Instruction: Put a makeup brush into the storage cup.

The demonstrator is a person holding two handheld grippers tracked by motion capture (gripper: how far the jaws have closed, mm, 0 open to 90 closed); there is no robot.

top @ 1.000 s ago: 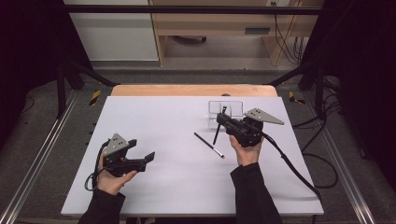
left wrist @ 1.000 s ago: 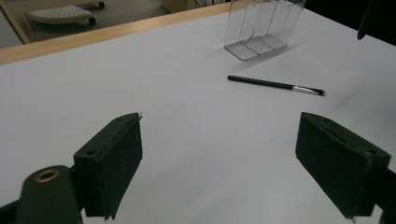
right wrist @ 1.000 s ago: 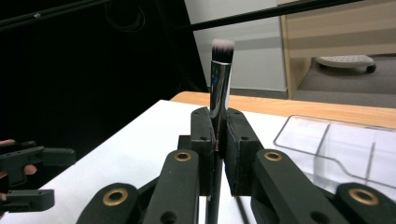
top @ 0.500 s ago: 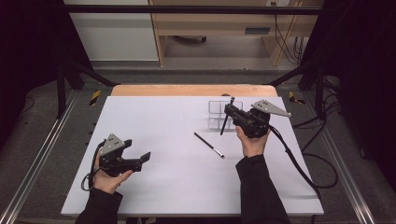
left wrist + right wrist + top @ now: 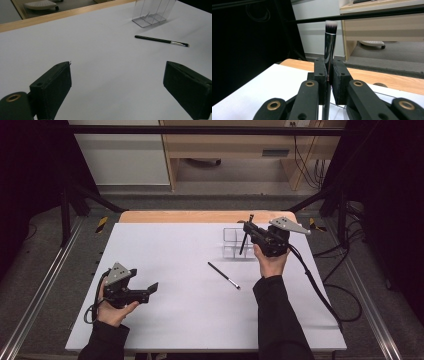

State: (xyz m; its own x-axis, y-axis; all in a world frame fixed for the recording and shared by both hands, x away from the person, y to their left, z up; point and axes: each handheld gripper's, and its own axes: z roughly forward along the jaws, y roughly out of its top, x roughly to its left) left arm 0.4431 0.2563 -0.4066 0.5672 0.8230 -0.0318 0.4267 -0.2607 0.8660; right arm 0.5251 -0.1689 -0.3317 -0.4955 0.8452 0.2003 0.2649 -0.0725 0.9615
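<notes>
I've got the makeup brush (image 5: 329,47) clamped upright, bristles up, in my right tongs (image 5: 248,234) over the clear organizer (image 5: 234,243), handle-down for slotting. My left tongs (image 5: 150,290), just opening, sit empty; the thin brush (image 5: 223,275) waits on the table (image 5: 165,255).

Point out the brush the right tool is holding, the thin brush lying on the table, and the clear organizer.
Held brush (image 5: 330,26), right gripper view, on the bristle tip above the jaws.
Thin brush (image 5: 160,40), left gripper view, on the black handle.
Clear organizer (image 5: 150,18), left gripper view, on its base near the front wall.
</notes>
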